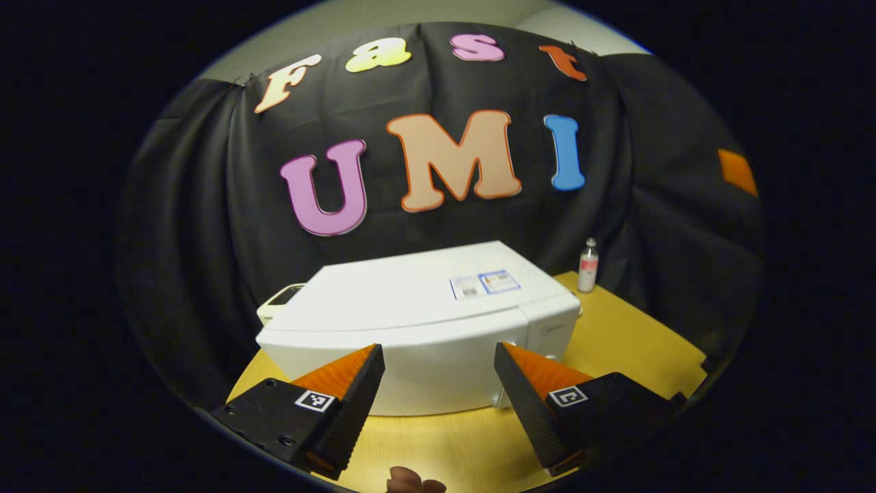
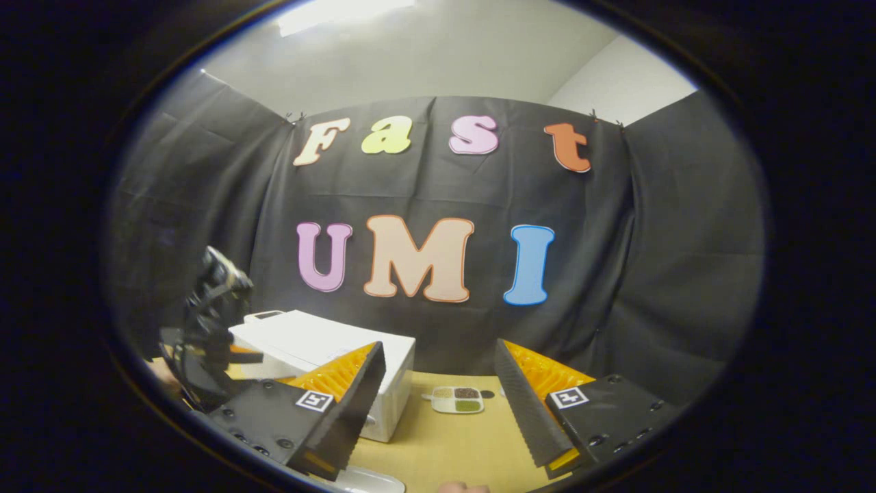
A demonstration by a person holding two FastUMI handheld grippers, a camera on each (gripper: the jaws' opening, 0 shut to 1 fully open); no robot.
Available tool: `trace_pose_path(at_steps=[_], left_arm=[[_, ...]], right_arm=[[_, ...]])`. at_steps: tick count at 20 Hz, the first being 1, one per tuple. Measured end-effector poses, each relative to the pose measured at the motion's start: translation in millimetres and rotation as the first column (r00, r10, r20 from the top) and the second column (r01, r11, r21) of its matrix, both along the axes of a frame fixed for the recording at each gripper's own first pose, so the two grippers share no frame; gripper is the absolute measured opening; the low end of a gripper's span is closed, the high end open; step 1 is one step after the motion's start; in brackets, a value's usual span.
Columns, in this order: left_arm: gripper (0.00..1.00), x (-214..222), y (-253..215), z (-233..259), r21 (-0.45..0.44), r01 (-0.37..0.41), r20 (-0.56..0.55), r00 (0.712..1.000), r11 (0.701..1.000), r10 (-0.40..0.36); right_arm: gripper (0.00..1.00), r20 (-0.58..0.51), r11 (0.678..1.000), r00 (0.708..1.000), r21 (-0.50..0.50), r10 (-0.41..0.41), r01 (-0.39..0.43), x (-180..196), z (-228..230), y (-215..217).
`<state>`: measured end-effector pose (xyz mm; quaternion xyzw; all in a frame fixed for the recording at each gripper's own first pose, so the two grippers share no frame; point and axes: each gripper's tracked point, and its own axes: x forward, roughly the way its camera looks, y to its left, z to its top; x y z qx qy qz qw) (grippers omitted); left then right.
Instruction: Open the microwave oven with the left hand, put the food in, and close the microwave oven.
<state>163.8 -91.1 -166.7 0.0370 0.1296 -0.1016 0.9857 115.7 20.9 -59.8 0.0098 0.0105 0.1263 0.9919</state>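
Left gripper spread wide, empty, hanging just before the shut microwave near the table's back edge. Right gripper likewise agape; food tray lying beyond, mid-table, beside the microwave.

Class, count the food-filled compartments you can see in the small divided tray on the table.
3. In the divided tray on the table, right of the microwave oven: two at the back, one in front. More may be hidden.

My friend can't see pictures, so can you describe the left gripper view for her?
A closed white microwave oven sits on a yellow wooden table, with the open left gripper just before it. A small bottle stands behind to the right.
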Motion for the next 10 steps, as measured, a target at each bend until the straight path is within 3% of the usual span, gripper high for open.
trace_pose_path(at_steps=[6,10], left_arm=[[0.98,-7,32,144,-0.201,-0.068,0.154,0.983,0.977,0.101],[0.95,-18,39,203,-0.170,-0.061,0.247,0.964,0.984,0.103]], right_arm=[[0.94,-0.003,1.000,1.000,0.002,0.015,-0.015,3,-1,7],[0.94,0.003,1.000,1.000,0.027,0.012,-0.012,3,10,4]])
